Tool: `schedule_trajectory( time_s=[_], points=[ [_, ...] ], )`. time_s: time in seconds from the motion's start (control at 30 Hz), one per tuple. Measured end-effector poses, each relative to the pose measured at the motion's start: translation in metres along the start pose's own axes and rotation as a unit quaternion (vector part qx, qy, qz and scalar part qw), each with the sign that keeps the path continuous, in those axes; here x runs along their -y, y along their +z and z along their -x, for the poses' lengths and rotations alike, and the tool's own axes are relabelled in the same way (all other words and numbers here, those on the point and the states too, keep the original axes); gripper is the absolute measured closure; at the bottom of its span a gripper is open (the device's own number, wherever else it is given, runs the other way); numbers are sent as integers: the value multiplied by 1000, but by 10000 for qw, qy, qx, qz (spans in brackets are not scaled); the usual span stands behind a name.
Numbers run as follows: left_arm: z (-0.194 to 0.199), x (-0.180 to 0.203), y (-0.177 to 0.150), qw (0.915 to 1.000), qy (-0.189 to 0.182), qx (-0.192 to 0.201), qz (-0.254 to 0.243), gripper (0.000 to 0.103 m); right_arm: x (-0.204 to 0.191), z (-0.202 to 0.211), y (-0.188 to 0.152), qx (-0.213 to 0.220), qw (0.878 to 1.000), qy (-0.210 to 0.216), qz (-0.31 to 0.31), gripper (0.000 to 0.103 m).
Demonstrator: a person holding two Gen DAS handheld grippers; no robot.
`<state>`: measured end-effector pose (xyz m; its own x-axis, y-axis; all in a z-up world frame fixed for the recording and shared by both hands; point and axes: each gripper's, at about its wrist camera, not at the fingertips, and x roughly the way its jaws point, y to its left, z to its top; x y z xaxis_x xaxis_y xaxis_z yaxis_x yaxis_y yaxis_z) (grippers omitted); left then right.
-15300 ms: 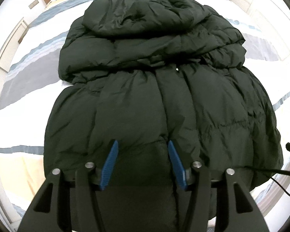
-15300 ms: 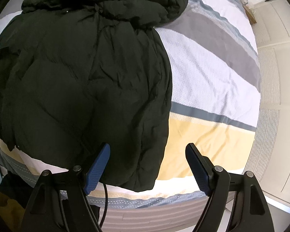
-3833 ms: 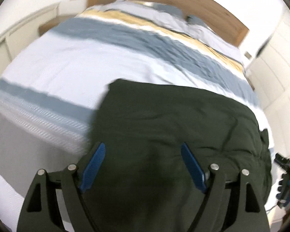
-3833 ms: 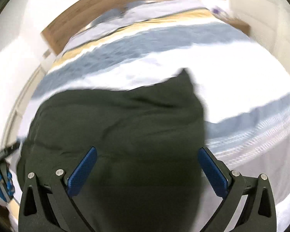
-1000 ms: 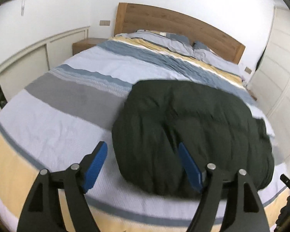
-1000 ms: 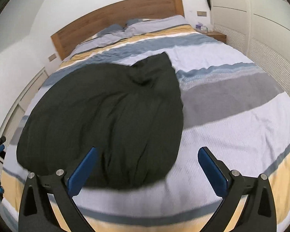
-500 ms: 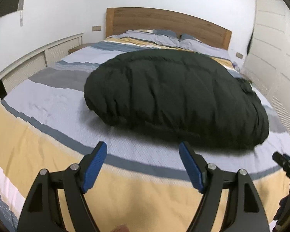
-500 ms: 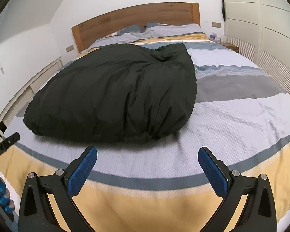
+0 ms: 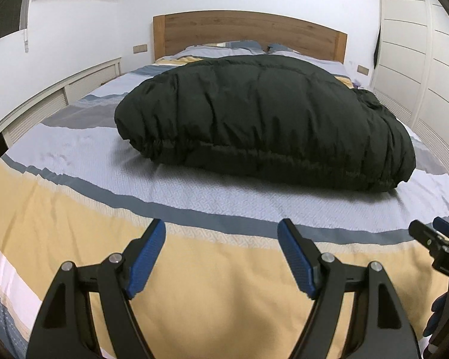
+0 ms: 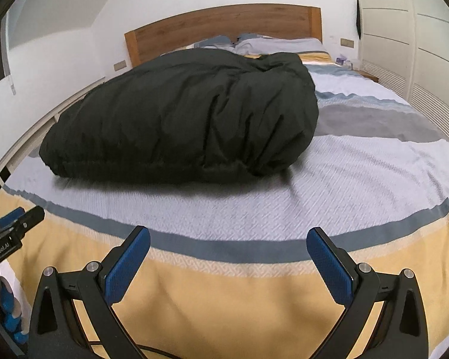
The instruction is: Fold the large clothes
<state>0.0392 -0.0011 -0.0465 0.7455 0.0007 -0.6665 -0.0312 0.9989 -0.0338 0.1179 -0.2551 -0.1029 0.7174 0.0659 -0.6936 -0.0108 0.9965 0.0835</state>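
The dark coat (image 9: 263, 113) lies folded into a puffy bundle on the striped bed (image 9: 74, 185), in front of the wooden headboard (image 9: 248, 34). Both grippers hover over the yellow stripe at the near edge, well apart from the coat: the left gripper (image 9: 221, 254) and the right gripper (image 10: 229, 264) stand wide open, holding nothing

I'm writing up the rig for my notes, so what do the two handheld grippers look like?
Both the left gripper and the right gripper have matte black angular frames with silver pivot bolts and flat fingers faced with textured blue pads. White lettering marks each body, and a thin black cable runs under the right one.
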Motion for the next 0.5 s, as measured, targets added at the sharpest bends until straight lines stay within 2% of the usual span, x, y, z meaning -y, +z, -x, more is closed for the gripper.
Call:
schedule_trajectory(
  time_s=[0.5],
  points=[
    [-6, -17, 2, 10000, -24, -34, 9, 27, -16, 3, -5, -14, 10000, -80, -23, 1]
  ],
)
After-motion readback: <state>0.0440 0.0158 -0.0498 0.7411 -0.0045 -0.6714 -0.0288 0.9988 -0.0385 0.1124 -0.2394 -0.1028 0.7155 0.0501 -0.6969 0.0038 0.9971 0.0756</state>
